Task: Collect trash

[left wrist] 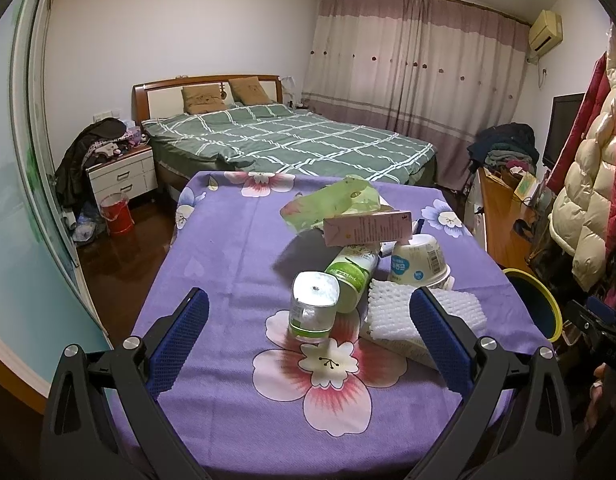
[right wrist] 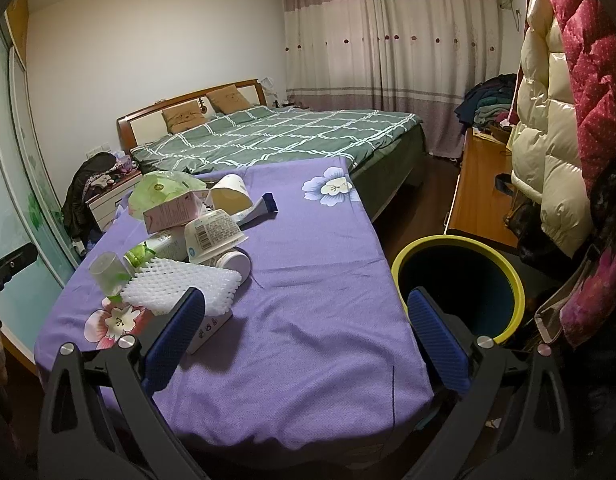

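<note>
- Trash lay heaped on the table under a purple floral cloth [left wrist: 227,240], toward its far right in my left wrist view.
- Nearest my left gripper [left wrist: 308,312] stood a small clear plastic bottle with a green band [left wrist: 312,306], upright, just beside a white foam net sleeve [left wrist: 392,312] on its right.
- Behind them I saw a green-labelled bottle on its side [left wrist: 354,276], a white upturned tub with a barcode [left wrist: 422,260], a pink carton [left wrist: 368,227] resting on top, and a crumpled green wrapper [left wrist: 332,200] farthest.
- My left gripper was spread wide, holding nothing, with the clear bottle between its blue pads [left wrist: 183,328].
- My right gripper [right wrist: 308,312] was likewise spread and empty, over bare cloth near the table's right edge.
- A dark round bin with a yellow rim [right wrist: 516,280] stood just beside the table's right edge, near my right gripper.
</note>
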The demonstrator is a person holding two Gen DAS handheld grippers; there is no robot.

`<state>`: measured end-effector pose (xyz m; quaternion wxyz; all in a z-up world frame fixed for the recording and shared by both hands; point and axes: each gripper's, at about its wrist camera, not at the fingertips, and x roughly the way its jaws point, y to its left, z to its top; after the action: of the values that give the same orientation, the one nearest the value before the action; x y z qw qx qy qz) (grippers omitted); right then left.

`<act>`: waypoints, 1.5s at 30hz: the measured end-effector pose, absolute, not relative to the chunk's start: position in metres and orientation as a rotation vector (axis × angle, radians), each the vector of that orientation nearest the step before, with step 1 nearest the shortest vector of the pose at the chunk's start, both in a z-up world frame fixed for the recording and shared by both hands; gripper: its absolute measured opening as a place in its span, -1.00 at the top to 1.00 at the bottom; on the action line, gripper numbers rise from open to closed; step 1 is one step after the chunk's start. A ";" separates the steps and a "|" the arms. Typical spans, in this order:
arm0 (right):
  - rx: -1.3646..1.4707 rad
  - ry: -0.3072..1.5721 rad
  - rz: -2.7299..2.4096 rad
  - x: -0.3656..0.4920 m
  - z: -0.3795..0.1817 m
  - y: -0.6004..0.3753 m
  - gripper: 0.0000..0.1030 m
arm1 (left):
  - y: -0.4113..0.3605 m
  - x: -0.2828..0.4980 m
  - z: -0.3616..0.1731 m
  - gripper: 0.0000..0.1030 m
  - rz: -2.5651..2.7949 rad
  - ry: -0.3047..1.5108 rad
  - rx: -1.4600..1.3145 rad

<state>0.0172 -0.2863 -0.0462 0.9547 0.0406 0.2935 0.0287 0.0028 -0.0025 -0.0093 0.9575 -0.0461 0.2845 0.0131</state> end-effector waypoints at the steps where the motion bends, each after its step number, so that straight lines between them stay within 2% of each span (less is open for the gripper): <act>1: 0.084 0.596 0.059 0.017 -0.046 -0.286 -0.88 | -0.002 0.003 -0.009 -0.93 0.027 0.577 -0.094; 45: 0.101 0.613 0.063 0.022 -0.053 -0.288 -0.88 | -0.010 0.014 -0.018 -0.93 0.005 0.618 -0.084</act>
<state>0.0219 -0.2884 -0.0528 0.9517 0.0497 0.3014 0.0311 0.0136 -0.0099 -0.0183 0.9518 -0.0414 0.3039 0.0024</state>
